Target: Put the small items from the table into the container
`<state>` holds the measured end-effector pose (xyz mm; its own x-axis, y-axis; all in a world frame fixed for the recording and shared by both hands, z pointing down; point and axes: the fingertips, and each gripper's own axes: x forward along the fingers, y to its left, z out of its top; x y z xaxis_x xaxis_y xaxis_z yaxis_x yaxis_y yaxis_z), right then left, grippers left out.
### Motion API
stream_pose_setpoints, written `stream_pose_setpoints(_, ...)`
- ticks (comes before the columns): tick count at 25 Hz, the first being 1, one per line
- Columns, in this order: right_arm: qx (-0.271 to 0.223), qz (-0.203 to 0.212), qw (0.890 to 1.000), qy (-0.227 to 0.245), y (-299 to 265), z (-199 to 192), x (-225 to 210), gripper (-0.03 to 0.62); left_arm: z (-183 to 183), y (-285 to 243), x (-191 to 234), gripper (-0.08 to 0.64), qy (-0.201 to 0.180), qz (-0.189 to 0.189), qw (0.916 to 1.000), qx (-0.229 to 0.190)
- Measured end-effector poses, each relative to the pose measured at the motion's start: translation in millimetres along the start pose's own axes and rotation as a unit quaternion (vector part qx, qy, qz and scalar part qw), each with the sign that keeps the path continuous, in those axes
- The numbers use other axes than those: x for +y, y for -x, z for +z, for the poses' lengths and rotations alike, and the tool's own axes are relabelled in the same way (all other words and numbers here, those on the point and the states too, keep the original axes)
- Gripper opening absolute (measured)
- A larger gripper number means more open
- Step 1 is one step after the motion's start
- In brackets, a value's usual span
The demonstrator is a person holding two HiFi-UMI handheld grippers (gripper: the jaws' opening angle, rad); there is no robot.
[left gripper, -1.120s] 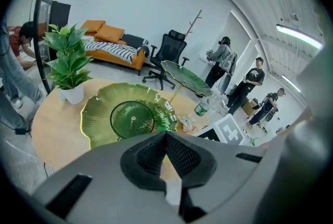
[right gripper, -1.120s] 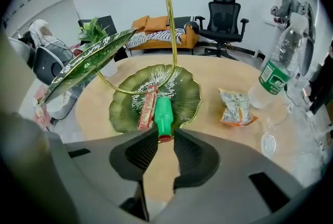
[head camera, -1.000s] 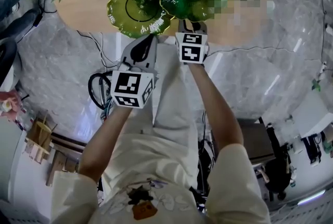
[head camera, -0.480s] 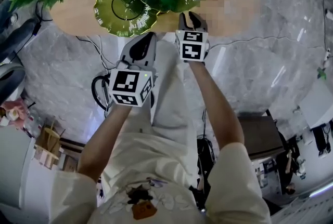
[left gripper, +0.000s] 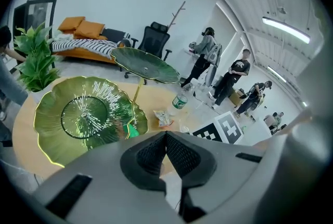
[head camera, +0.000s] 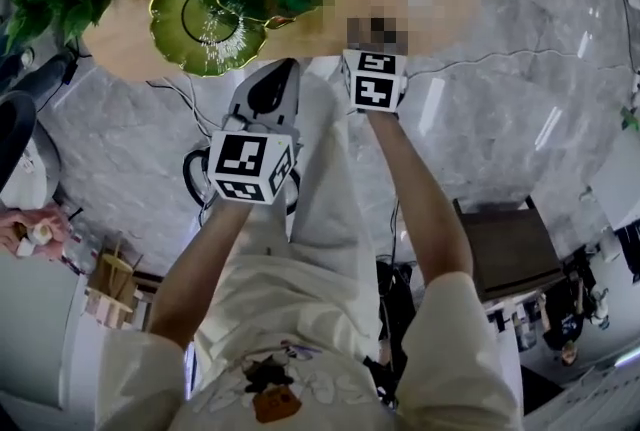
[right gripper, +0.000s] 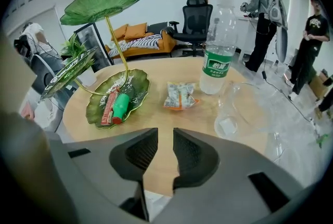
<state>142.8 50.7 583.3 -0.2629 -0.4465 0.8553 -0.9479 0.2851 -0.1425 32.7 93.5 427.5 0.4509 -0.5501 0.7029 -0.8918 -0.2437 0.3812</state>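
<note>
Two tools face the round wooden counter (right gripper: 156, 114) — left tool (left gripper: 166, 139) pinched shut, empty; right tool (right gripper: 165, 140) slightly parted, empty. The crinkled white-and-orange snack packet (right gripper: 180, 95) lies on the counter near the green leaf-shaped dish (right gripper: 138, 82).

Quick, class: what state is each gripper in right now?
Left gripper: shut, with nothing held.
Right gripper: open a little, with nothing between the jaws.
</note>
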Motion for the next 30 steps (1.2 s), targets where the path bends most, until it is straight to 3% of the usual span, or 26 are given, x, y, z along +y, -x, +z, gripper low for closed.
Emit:
stream_pose_setpoints(18,-0.016,-0.011,0.999,-0.043,-1,-2,-55,0.086,-7,-45,-45,0.008,-0.017,-0.024,0.9991,0.031)
stream_pose_setpoints(30,-0.027,-0.007,0.998,-0.047,-2,10,-47,0.086,2,-54,-30,0.008,-0.008,-0.023,0.9991,0.035)
